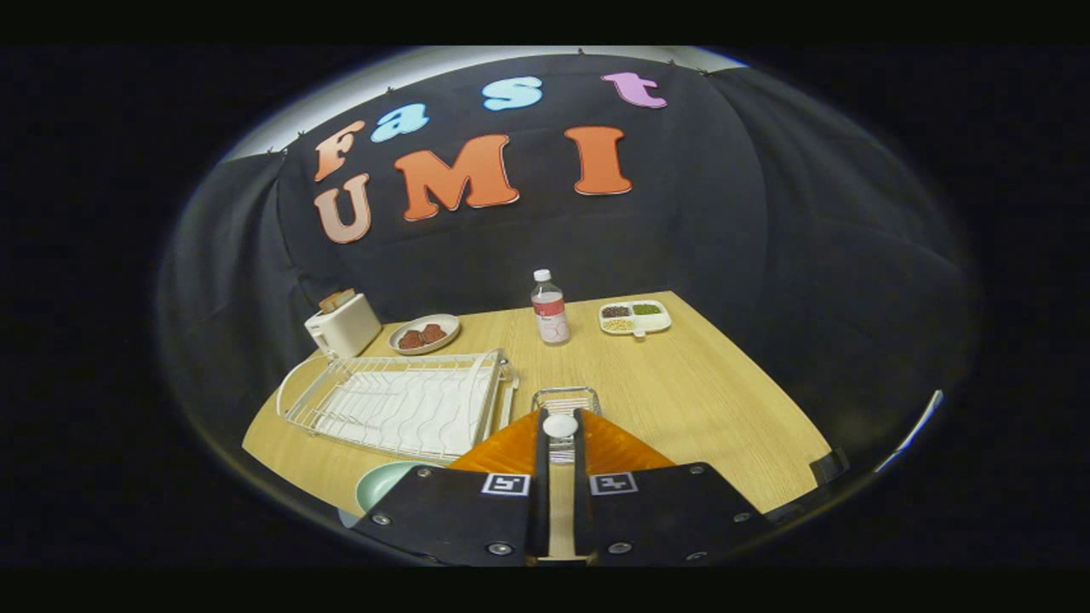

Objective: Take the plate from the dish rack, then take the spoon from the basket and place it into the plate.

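Fingers (560,426) of your gripper pinch the white spoon (560,425), its bowl showing between the tips, both pressing on it. Just beyond them sits the small wire basket (565,398) on the wooden table (698,400). To their left, close under the gripper body, lies the pale green plate (381,483), already out of the white dish rack (400,404) that stands beside the basket. Farther off are a toaster (342,326), a dish of brown food (423,334), a water bottle (550,308) and a divided snack tray (634,317). Risk: the hold looks slight, so a quick swing left could let the spoon slip or miss the plate. You hold the gripper level, raised over the near table edge, aimed at the basket.
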